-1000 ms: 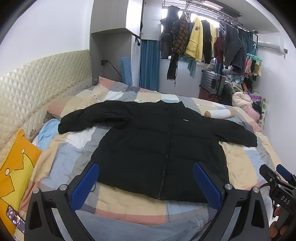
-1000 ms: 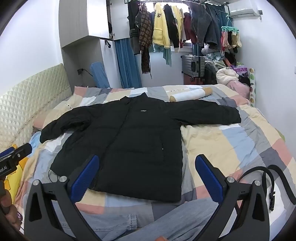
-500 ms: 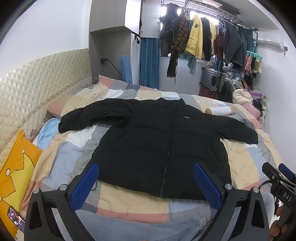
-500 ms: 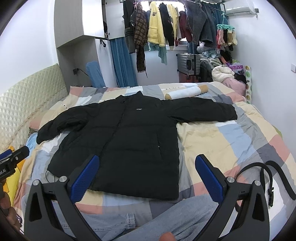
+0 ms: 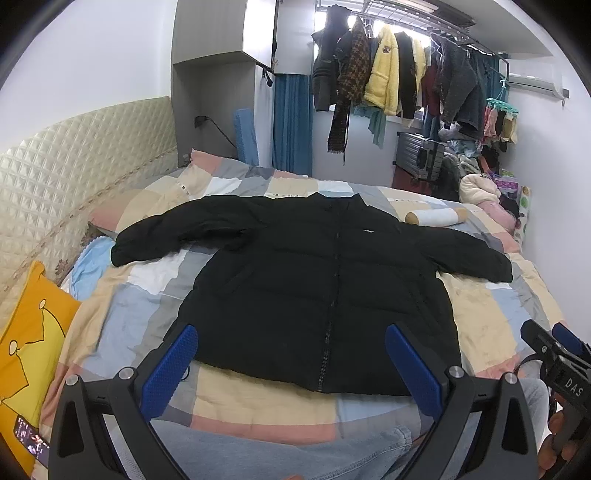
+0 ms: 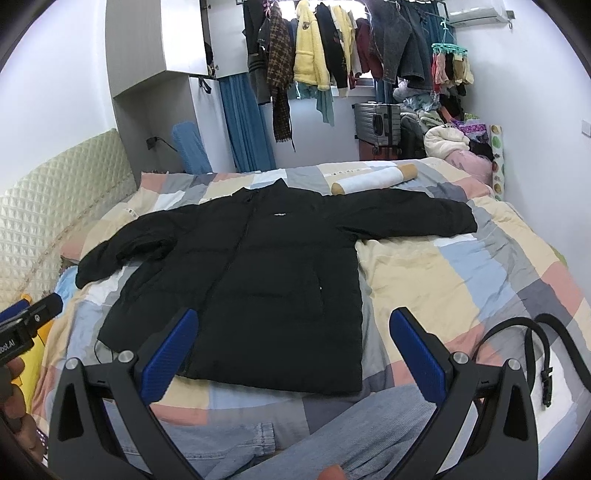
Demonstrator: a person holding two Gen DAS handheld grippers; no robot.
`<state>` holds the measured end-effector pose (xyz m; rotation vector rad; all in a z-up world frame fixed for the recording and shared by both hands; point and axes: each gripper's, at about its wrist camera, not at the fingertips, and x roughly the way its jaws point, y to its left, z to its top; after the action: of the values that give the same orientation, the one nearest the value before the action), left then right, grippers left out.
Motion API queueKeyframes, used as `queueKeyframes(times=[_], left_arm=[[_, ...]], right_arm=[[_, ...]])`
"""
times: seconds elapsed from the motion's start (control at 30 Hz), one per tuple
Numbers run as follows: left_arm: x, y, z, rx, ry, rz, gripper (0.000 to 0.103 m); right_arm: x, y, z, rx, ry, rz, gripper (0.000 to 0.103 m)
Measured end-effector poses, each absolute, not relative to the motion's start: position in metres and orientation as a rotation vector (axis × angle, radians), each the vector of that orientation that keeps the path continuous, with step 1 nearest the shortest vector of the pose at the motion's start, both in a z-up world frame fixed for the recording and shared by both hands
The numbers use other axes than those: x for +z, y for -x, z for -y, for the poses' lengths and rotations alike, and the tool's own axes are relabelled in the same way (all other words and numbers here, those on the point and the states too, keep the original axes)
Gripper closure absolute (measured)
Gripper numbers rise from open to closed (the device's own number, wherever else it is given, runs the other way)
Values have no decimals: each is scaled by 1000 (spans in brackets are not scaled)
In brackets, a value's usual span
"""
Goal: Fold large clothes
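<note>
Patchwork bed (image 5: pixel 480 314) carries the black jacket (image 5: pixel 325 280), spread flat front-up, zipped, both sleeves out sideways. No fold made yet; whole task remains. Left gripper (image 5: pixel 291 365) and right gripper (image 6: pixel 293 350) hover above hem, jaws spread, empty.

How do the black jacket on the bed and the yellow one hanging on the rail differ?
The black jacket lies flat on the bed, front up, sleeves spread to both sides; the yellow jacket hangs upright on the rail among other clothes. The black jacket looks smooth and puffy, the yellow jacket fleecy. The black jacket's front looks closed along its centre line; whether the yellow jacket is fastened I cannot tell. Both are long-sleeved outerwear, and neither gripper touches them.
</note>
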<state>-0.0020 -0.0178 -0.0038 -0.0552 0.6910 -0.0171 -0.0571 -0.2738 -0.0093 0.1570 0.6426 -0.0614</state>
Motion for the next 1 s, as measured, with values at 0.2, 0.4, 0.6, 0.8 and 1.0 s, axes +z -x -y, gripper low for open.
queueKeyframes(times=[0.2, 0.4, 0.6, 0.8, 1.0], left_arm=[[-4, 2, 17, -21, 64, -697, 0], [-2, 1, 15, -26, 77, -702, 0], [-1, -1, 10, -21, 87, -703, 0], [-1, -1, 8, -29, 108, -708, 0], [5, -2, 2, -28, 143, -701, 0]], right_arm=[[-10, 53, 273, -50, -172, -646, 0], [-12, 50, 273, -35, -174, -652, 0], [-15, 51, 272, -6, -182, -649, 0], [-16, 49, 272, 4, -185, -653, 0], [-13, 47, 276, 12, -206, -636, 0]])
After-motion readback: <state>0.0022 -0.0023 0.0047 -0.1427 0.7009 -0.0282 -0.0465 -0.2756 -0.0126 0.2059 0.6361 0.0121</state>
